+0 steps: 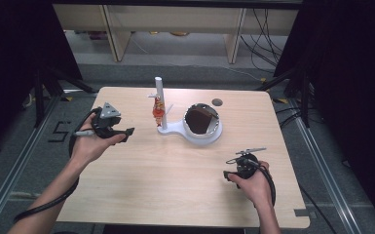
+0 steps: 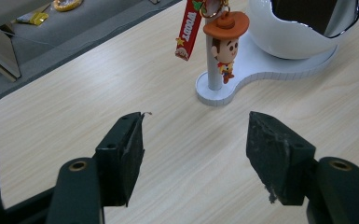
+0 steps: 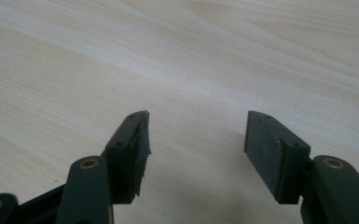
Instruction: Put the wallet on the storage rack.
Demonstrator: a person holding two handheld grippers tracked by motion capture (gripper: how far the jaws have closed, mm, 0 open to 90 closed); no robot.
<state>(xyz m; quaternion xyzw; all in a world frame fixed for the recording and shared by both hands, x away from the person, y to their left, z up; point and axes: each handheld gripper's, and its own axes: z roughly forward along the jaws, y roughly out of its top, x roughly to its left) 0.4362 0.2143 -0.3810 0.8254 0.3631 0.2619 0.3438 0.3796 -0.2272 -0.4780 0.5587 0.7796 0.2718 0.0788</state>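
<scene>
Both tongs, left point(image 2: 196, 154) and right point(image 3: 196, 154), are gaping, gripping nothing.
Left is facing the keychain point(image 2: 225, 44); grabbing carelessly risks tipping its stand point(image 2: 261, 70).

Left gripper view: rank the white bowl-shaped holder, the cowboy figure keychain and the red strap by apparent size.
1. White bowl-shaped holder, though cut off by the frame.
2. Cowboy figure keychain.
3. Red strap, roughly alike, too close to rank firmly.

I see grey floor point(image 1: 185, 73) past my pale wood surface point(image 1: 175, 185), wooden furniture legs point(image 1: 114, 34), black curtains point(image 1: 350, 73) flanking.
</scene>
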